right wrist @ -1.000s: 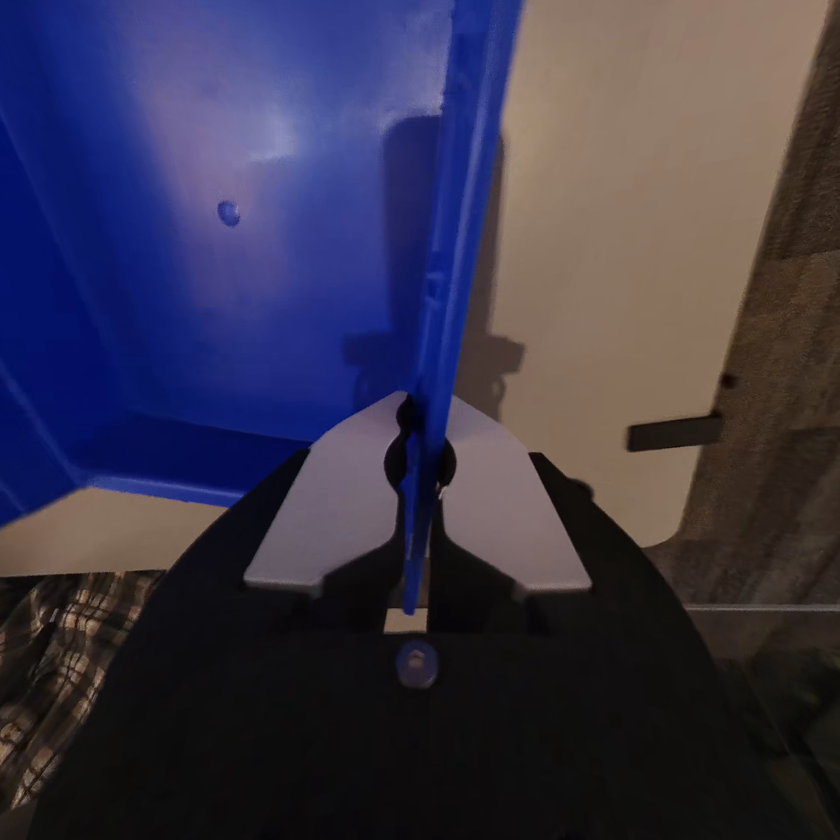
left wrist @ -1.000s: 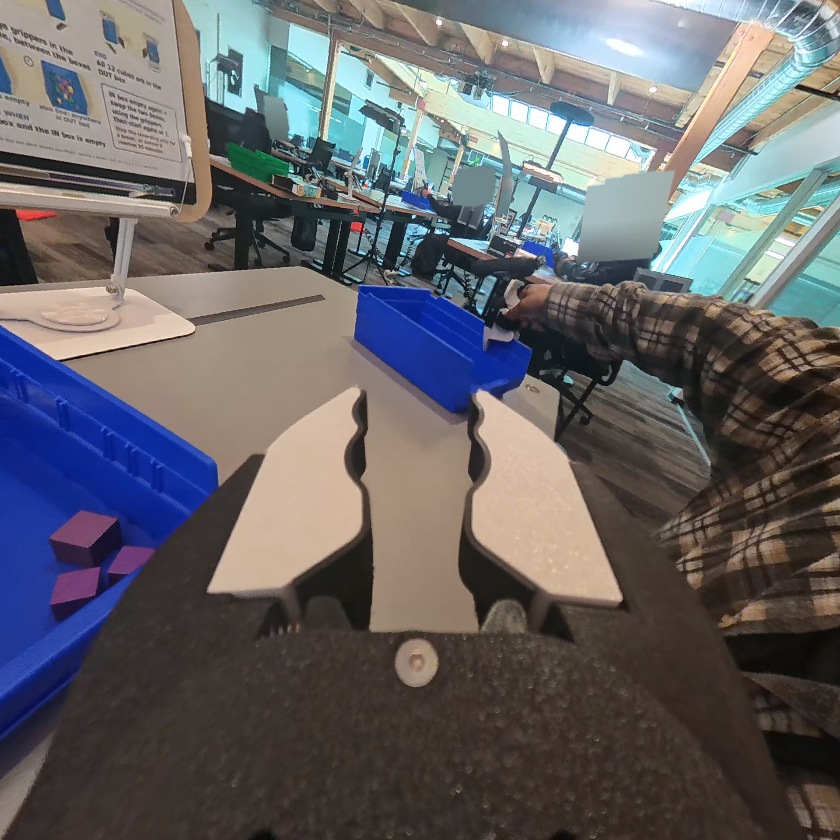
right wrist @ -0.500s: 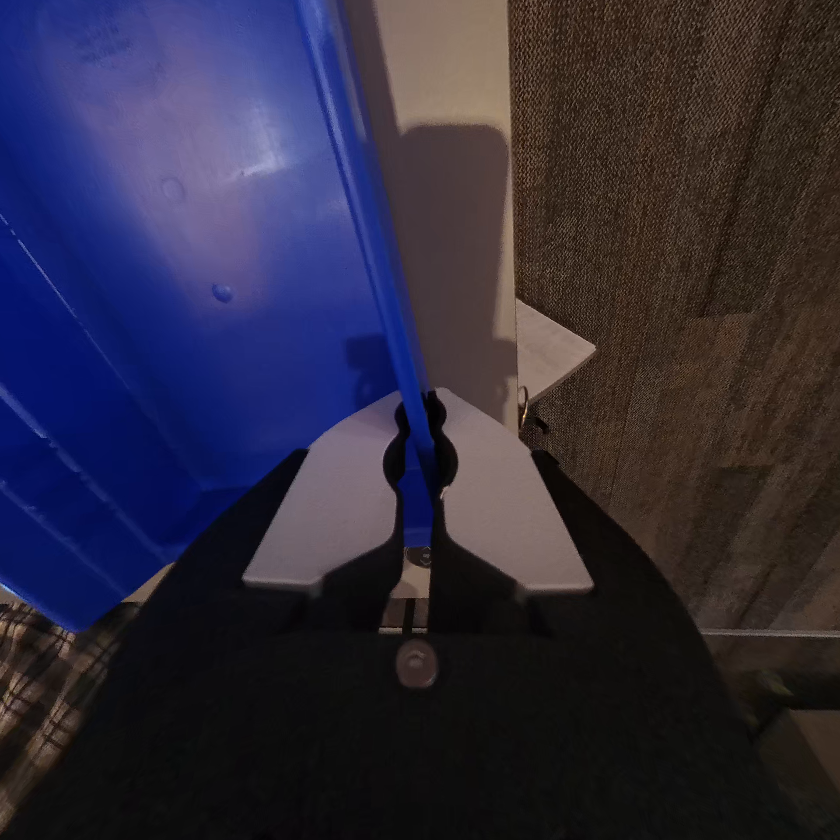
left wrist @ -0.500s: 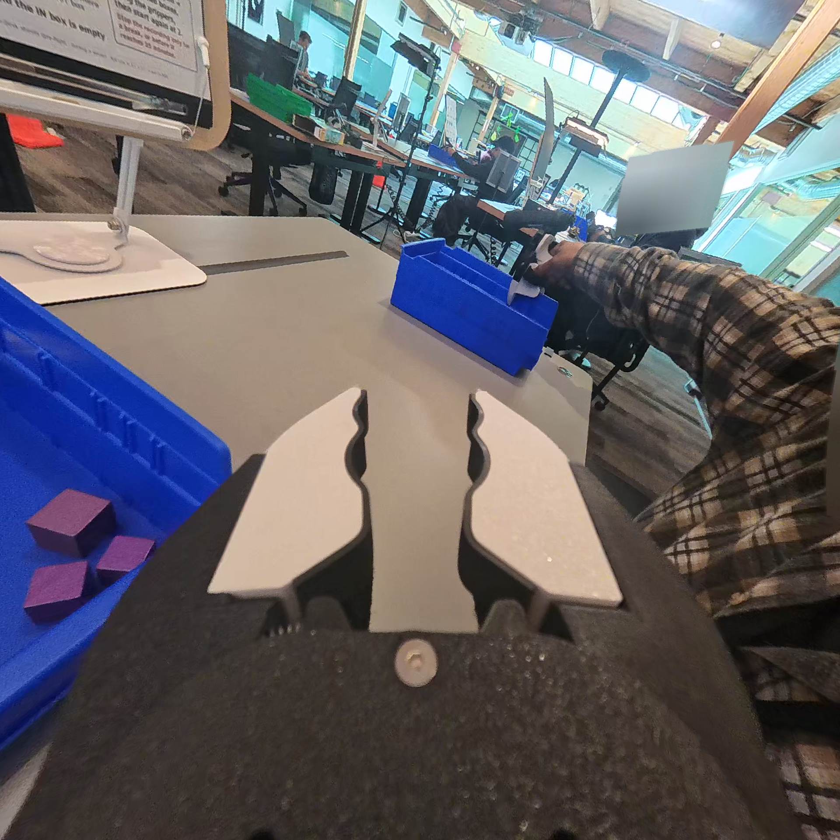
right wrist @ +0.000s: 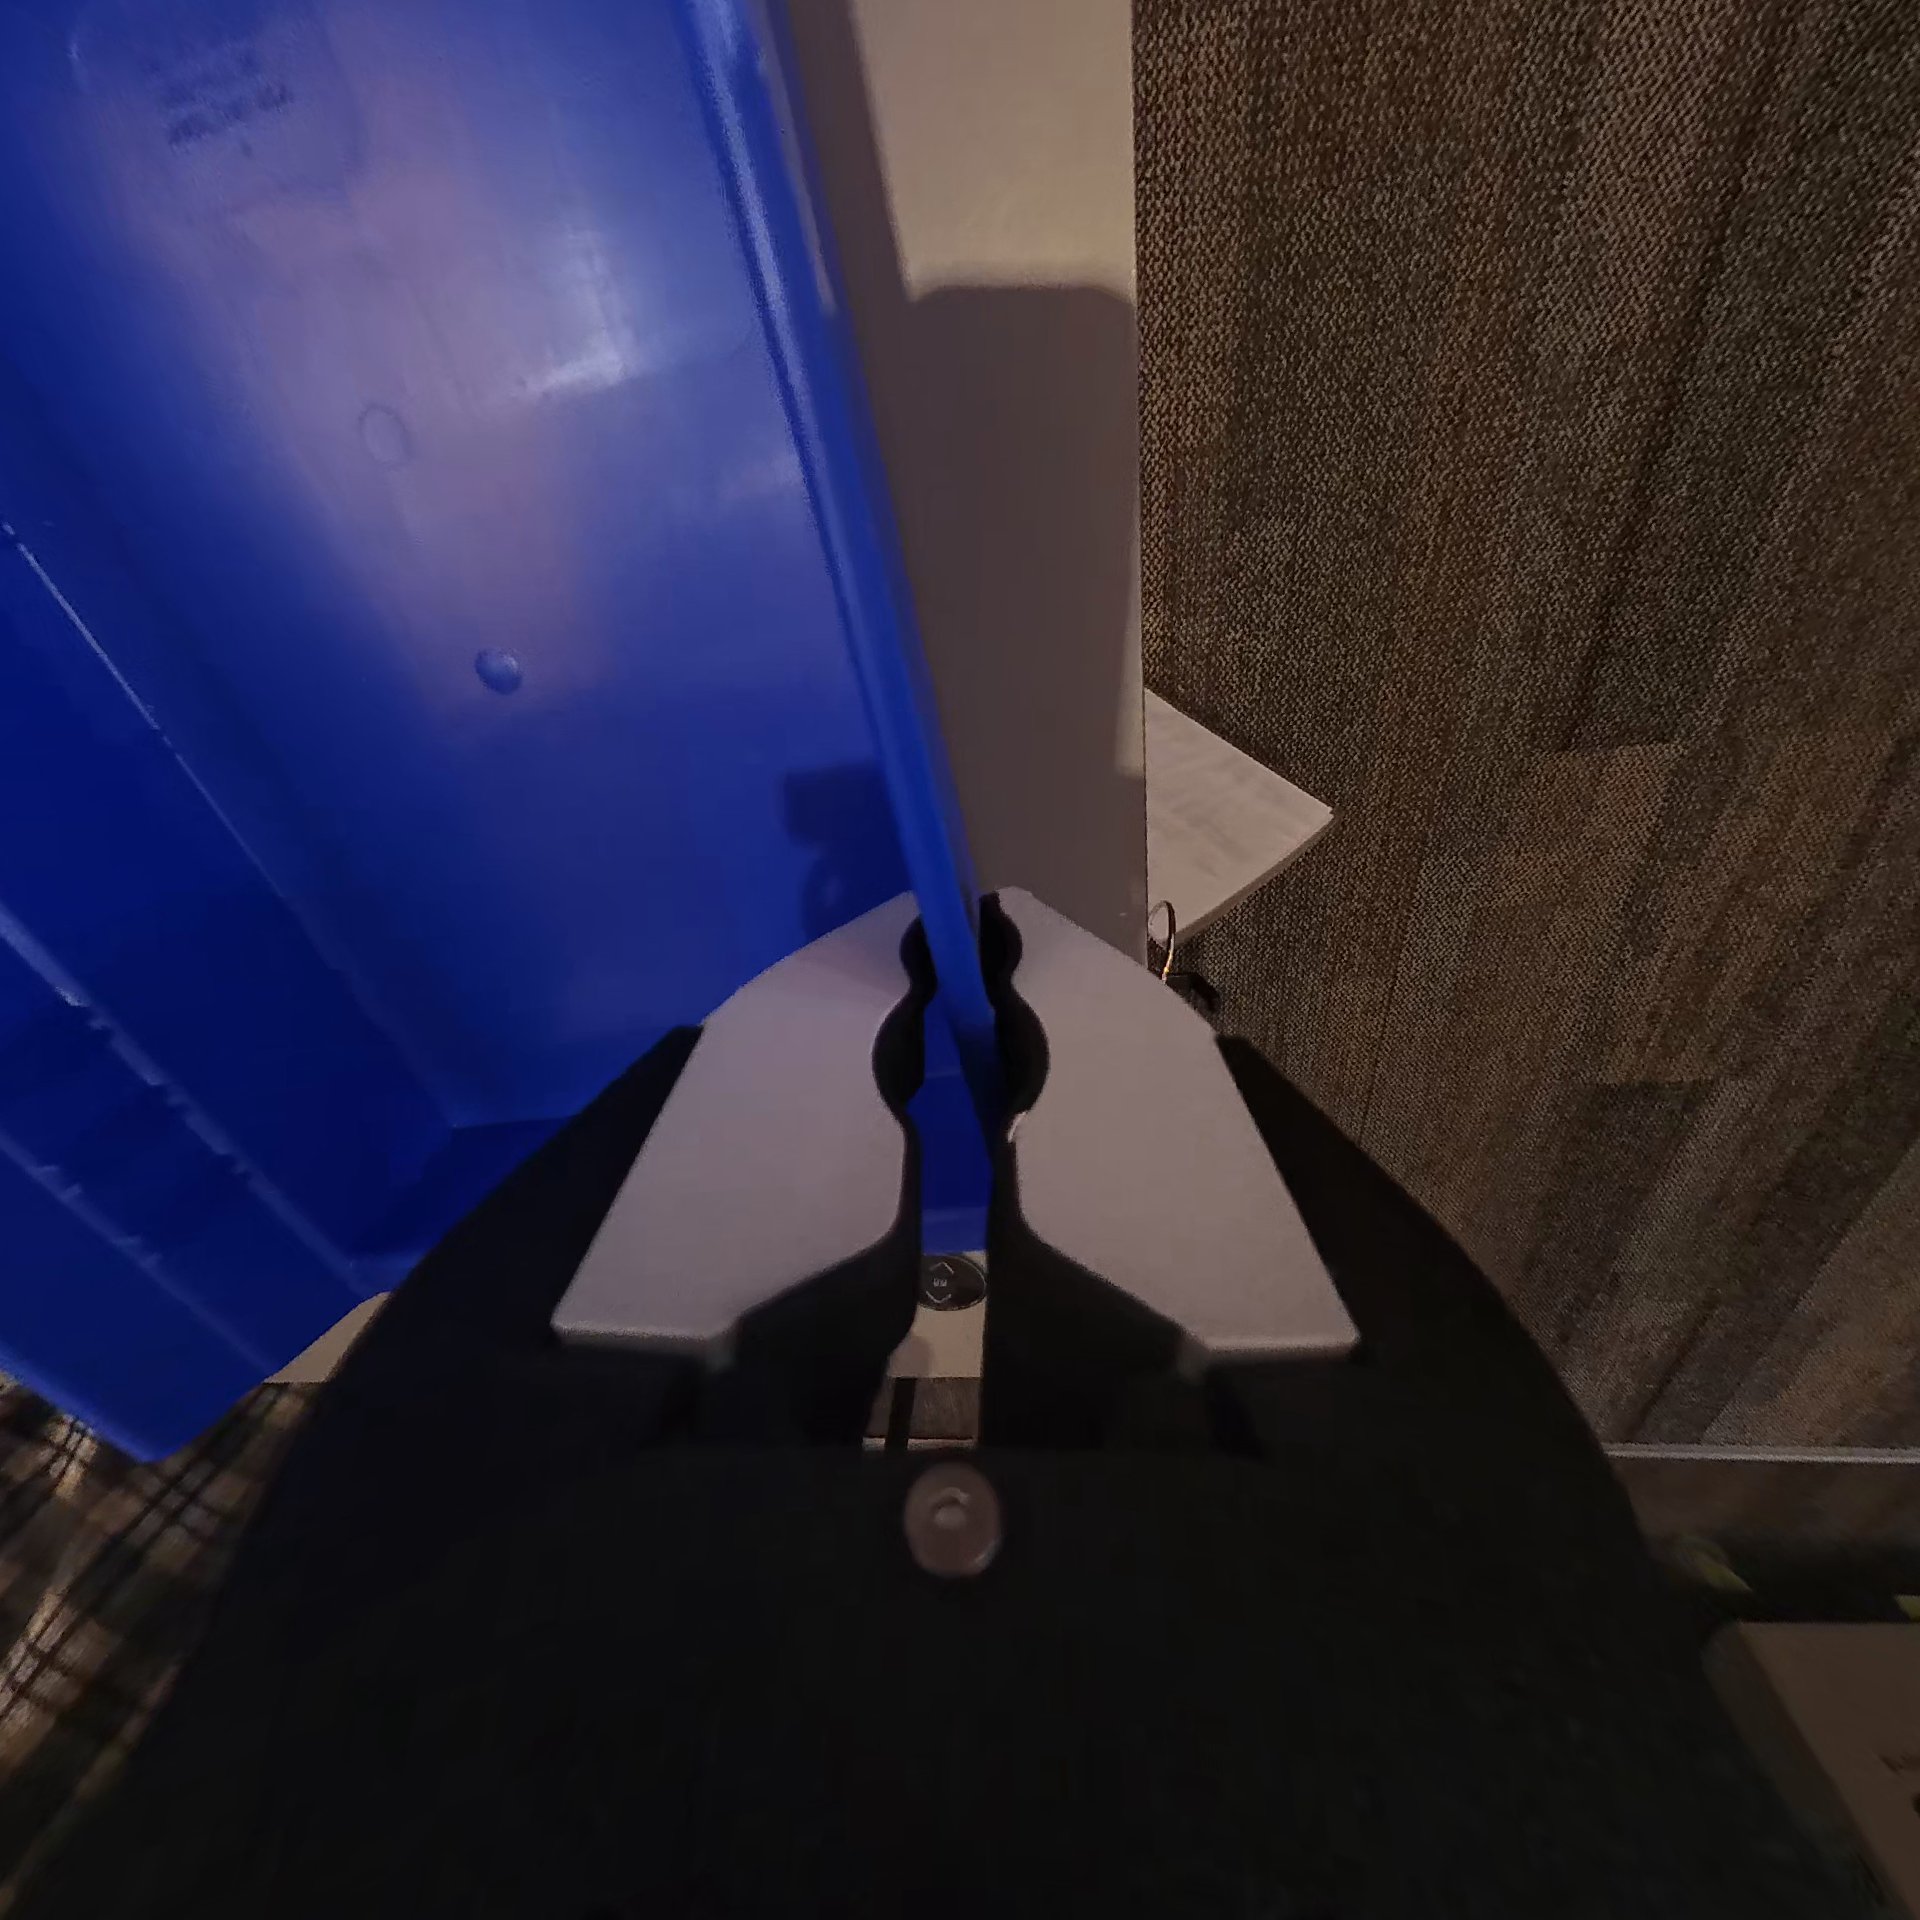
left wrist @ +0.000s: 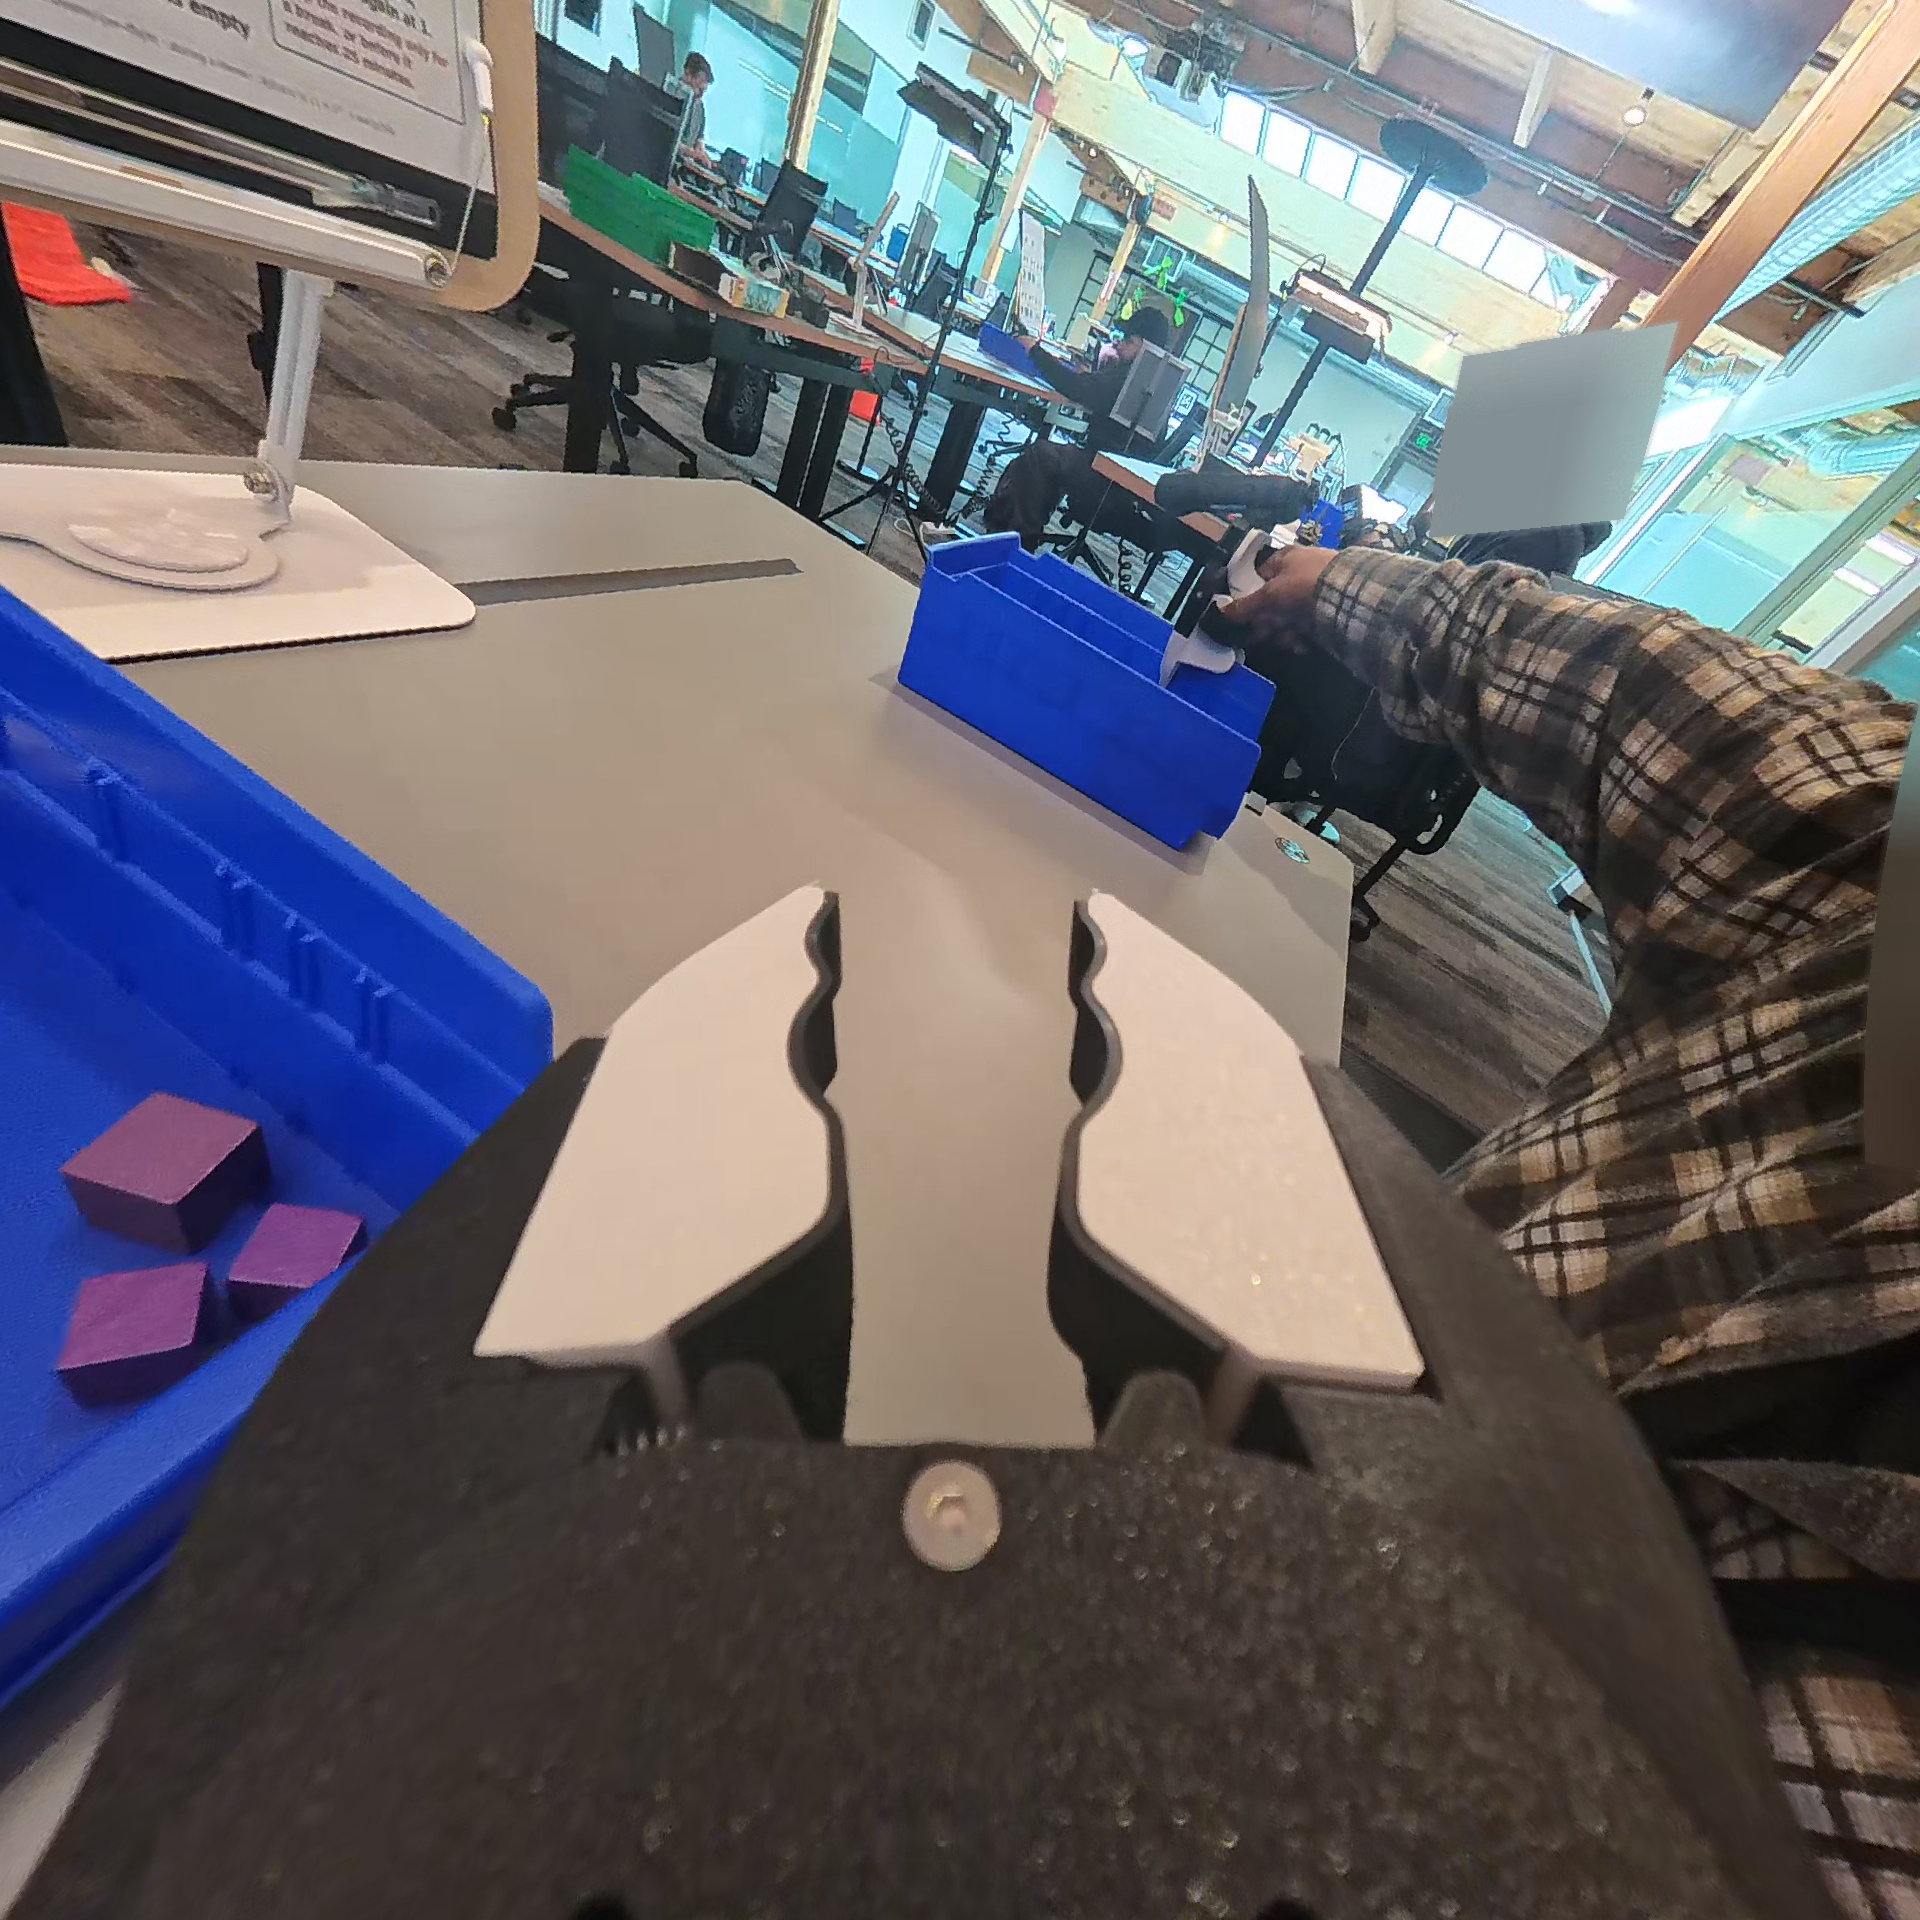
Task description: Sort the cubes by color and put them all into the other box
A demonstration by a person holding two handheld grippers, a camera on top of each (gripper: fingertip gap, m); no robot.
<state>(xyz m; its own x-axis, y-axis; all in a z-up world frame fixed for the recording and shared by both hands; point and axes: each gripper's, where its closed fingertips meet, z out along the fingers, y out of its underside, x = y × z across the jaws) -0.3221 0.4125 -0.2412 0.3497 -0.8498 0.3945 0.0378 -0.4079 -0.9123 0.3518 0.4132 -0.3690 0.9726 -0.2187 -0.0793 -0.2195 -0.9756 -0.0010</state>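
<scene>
Empty box point(left wrist: 1070, 686) now dragged farther right, at the table point(left wrist: 675, 748) corner. Left view: left gripper point(left wrist: 951, 997) half open, empty; purple cubes point(left wrist: 166, 1153) in near box point(left wrist: 291, 966). Right view: right gripper point(right wrist: 961, 940) clamped on empty box's wall; could tip off edge.

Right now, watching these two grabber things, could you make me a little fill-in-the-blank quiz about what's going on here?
1. The three cubes lying in the near blue box are all ____.
2. The right gripper is shut on the far blue box, pinching its thin ____.
3. The left gripper is open and holds ____.
4. The sleeve of the arm reaching to the far box has a ____ pattern.

Missing words: purple; wall; nothing; plaid
</scene>
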